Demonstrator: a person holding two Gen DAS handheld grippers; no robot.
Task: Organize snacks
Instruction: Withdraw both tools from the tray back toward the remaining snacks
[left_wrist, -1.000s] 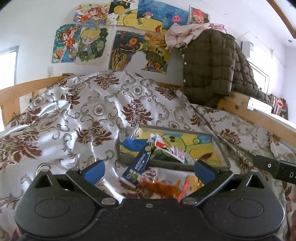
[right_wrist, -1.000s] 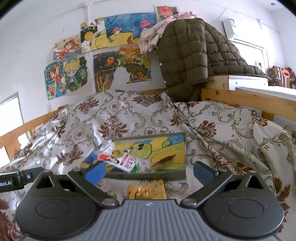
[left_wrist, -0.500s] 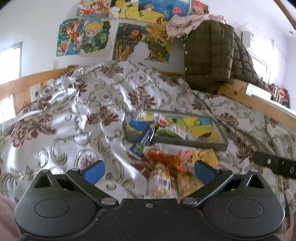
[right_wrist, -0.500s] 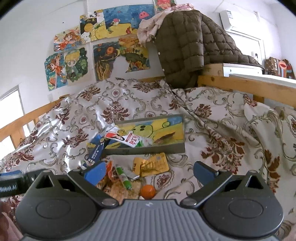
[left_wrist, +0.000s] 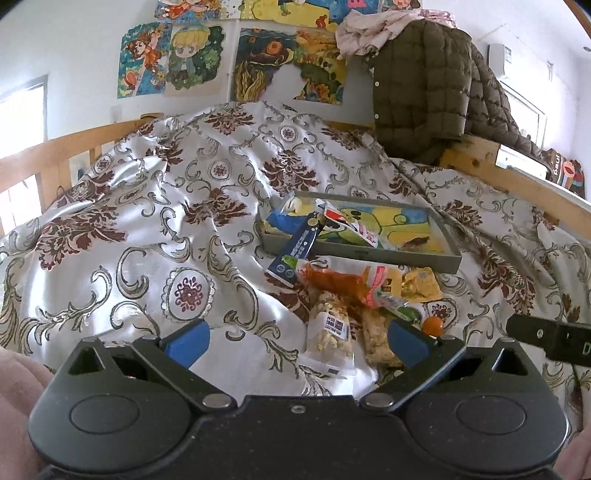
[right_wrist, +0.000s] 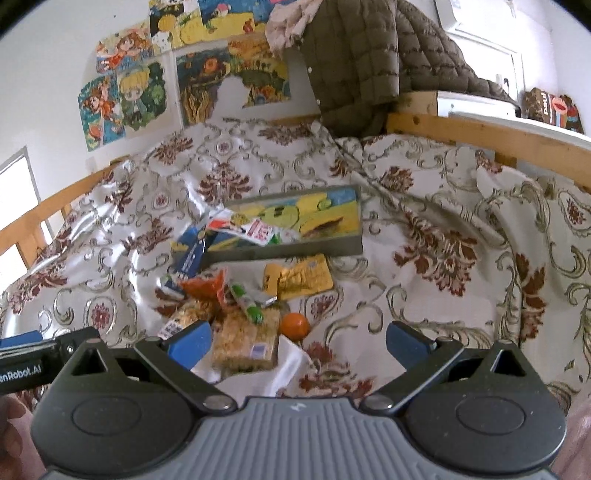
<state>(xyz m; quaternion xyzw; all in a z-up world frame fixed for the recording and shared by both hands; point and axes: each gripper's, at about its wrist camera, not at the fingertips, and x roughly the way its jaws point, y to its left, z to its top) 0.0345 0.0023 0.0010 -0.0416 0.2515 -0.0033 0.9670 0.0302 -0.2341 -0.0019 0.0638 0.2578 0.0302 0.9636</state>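
Observation:
A grey tray with a cartoon-print floor lies on the bed; it also shows in the right wrist view. A blue packet leans over its near left rim and a red-white packet lies inside. In front of it is a heap of snacks: an orange bag, two grain bars, a green-wrapped stick, a gold packet and a small orange fruit. My left gripper is open and empty, just short of the heap. My right gripper is open and empty too.
The bed has a floral satin quilt with folds. Wooden rails run along both sides. A brown puffer jacket hangs at the back right. Drawings cover the wall.
Both grippers have drawn back and tilted down, so the heap of snacks in front of the tray has come into view. Both stayed open and empty.

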